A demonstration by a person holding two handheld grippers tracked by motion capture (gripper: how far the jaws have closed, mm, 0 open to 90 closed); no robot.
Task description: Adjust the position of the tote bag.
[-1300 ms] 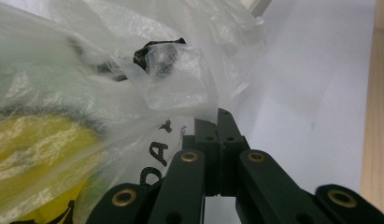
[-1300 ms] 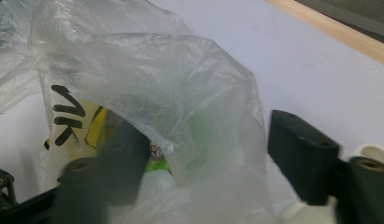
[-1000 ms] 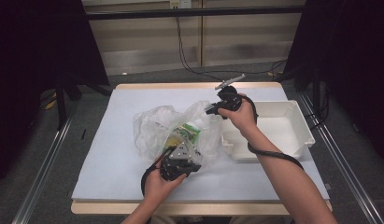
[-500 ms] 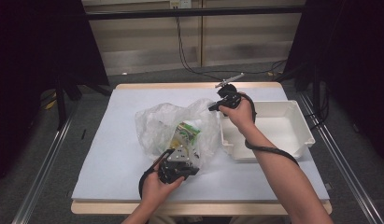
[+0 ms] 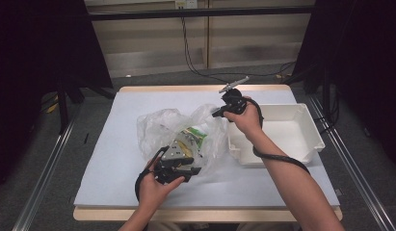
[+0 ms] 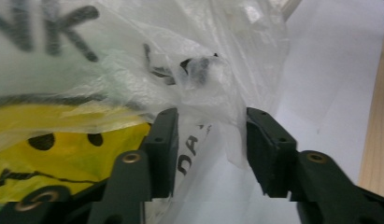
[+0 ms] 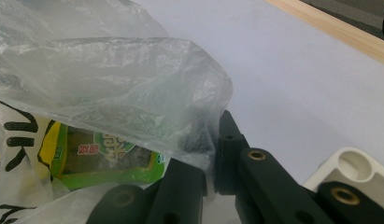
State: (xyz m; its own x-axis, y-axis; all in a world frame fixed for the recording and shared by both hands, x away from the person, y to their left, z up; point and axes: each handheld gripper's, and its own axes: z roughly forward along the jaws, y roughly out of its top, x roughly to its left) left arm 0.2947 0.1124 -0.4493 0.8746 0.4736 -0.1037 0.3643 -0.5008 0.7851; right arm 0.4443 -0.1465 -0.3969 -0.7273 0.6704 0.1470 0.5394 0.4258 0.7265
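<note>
- Right hand-held gripper (image 5: 217, 113) has its jaws pinched tight on the upper rim of the thin, crinkled, see-through plastic bag (image 5: 159, 127), holding that edge up off the desk; in the right gripper view (image 7: 209, 161) the film runs straight down between the two jaws.
- Left hand-held gripper (image 5: 178, 161) sits at the near side of the bag, jaws standing apart with a fold of film hanging loose in the gap, as the left gripper view (image 6: 209, 149) shows; nothing is clamped there.
- Inside lies a flat green-and-yellow snack packet (image 5: 191, 137), resting near the middle of the desk, just left of the tray.
- My read: this is the opening-the-bag step, one side held, the other side not yet gripped.
- Next move calls for the left jaws to close on that loose fold, then a gentle spread; thin film slips and tears easily.
- White rectangular plastic tray (image 5: 311, 126) stands just beside the bag on the right, nothing in it.
- Pale lavender sheet covers the wood-edged desk (image 5: 113, 120).
- Around it: dark curtains, grey floor, a black cable (image 5: 191, 53) down the back wall.
</note>
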